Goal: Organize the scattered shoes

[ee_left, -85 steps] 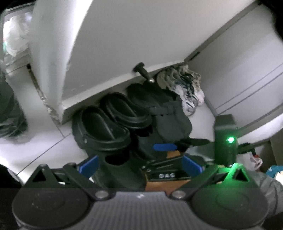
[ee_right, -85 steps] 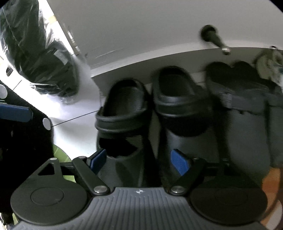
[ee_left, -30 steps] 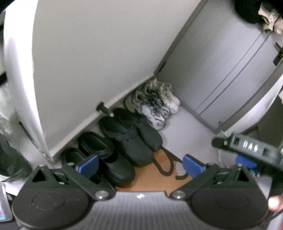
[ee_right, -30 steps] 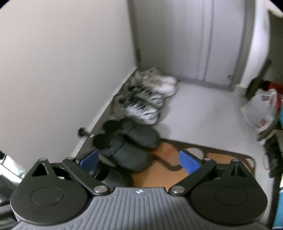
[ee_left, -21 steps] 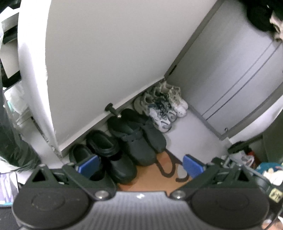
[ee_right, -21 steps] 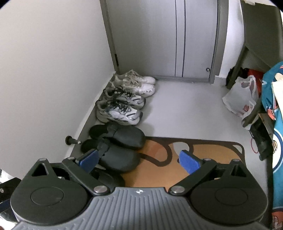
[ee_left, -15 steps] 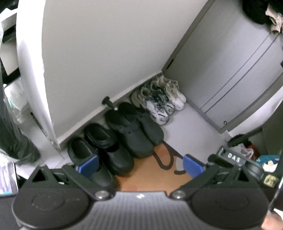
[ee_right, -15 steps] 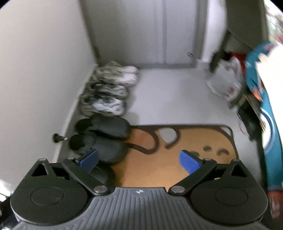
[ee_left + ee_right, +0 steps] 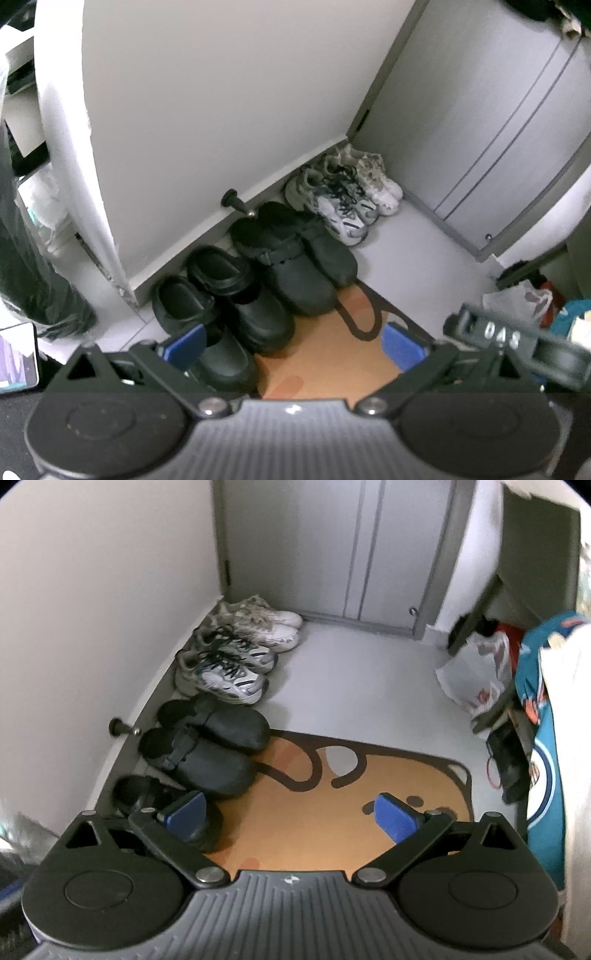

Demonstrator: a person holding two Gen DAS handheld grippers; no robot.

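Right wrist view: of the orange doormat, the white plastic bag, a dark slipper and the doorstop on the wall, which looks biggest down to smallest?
1. Orange doormat, clearly largest.
2. White plastic bag and dark slipper: they look alike in size, and the bag lies farther away, so I won't rank them.
3. Doorstop, smallest.

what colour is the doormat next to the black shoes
Orange-tan with dark brown curved outlines and a grey patch; the doormat shows best in the right wrist view.

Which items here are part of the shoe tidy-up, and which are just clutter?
Job:
black clogs
dark strapped clogs
grey sneakers
white sneakers

Lying about:
orange doormat
plastic bag
door stopper
teal fabric
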